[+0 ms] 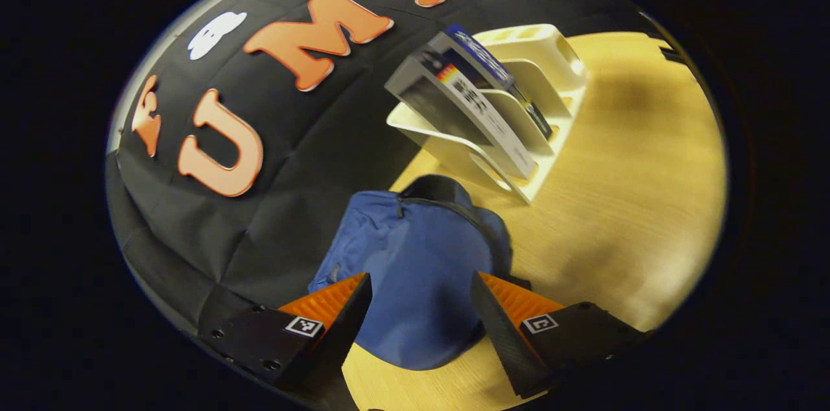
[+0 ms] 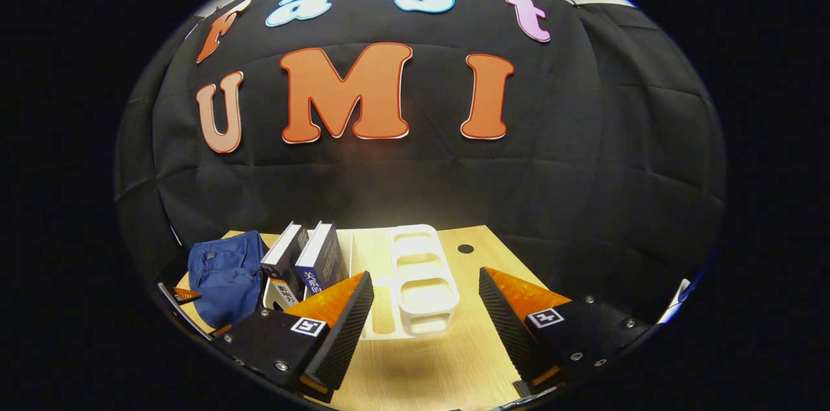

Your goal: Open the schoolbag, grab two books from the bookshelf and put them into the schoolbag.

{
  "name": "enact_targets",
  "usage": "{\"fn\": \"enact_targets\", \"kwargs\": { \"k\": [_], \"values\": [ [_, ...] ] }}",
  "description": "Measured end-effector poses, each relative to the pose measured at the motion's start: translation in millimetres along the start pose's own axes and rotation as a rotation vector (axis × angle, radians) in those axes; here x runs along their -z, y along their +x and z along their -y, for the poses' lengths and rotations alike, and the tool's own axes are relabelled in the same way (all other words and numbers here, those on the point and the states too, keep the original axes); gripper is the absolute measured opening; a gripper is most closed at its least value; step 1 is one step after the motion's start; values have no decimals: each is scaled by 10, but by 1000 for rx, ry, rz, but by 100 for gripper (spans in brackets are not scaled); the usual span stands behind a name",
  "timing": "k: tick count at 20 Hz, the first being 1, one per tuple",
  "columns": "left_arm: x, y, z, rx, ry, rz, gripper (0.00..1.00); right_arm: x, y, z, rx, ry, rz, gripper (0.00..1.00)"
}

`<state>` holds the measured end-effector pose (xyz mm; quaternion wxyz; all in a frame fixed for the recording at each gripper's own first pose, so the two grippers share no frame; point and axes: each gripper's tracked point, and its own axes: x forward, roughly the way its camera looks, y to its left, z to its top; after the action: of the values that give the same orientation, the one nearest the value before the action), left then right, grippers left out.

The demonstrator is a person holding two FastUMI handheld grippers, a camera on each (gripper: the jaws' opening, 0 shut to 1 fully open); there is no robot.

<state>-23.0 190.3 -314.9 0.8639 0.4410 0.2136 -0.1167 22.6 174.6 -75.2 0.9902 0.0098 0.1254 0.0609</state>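
Two books (image 2: 305, 258) stand side by side in the bookshelf (image 2: 421, 281), in the slots at its schoolbag end; the remaining slots look empty. Bookshelf sits toward the desk's (image 1: 616, 216) back edge, close to the cloth wall.

Schoolbag (image 1: 415, 268): blue, upright, zip along the top appears closed. It stands at the back of the desk, just beside the book end of the bookshelf, near one back corner. Long axis roughly vertical; top and zip point up, broad face toward the left gripper (image 1: 421, 307).

Books: long axis slanted upward, spines facing out and up, both leaning the same way, toward the schoolbag side in the right gripper view. They touch or nearly touch each other.

Jaws: left gripper's fingers spread wide, nothing between them, schoolbag framed in the gap but not contacted. Right gripper (image 2: 425, 314) likewise wide apart and empty, aimed at the empty end of the bookshelf, short of it.

Risks, as judged from here:
- Schoolbag is soft and unsupported; pulling the zip with one gripper may drag or topple it unless the other steadies it.
- Zip tab cannot be made out clearly; a misplaced pinch could catch fabric only.
- Books sit tight together; grabbing one may drag its neighbour or tip the light bookshelf.
- Schoolbag close to the bookshelf leaves little room to work.
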Motion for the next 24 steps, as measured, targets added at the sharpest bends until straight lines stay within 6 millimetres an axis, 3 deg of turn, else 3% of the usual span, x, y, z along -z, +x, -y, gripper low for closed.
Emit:
{"fn": "enact_targets", "kwargs": {
  "k": [7, 12, 16, 21, 24],
  "values": [
    [275, 261, 212, 37, 29, -118, 97, 55, 12, -18, 16, 10, -32, 100],
    [294, 331, 167, 8, 39, -154, 96, 79, 52, -16, -1, 14, -45, 97],
    [154, 193, -158, -58, 41, -141, 96, 131, 76, -27, -21, 21, -56, 97],
    [363, 336, -111, -12, -62, -256, 94, 166, 108, 5, -37, 49, -70, 97],
    [251, 359, -82, -30, -31, -233, 55, 144, 118, 61, -31, 51, -68, 97]
  ]
}}
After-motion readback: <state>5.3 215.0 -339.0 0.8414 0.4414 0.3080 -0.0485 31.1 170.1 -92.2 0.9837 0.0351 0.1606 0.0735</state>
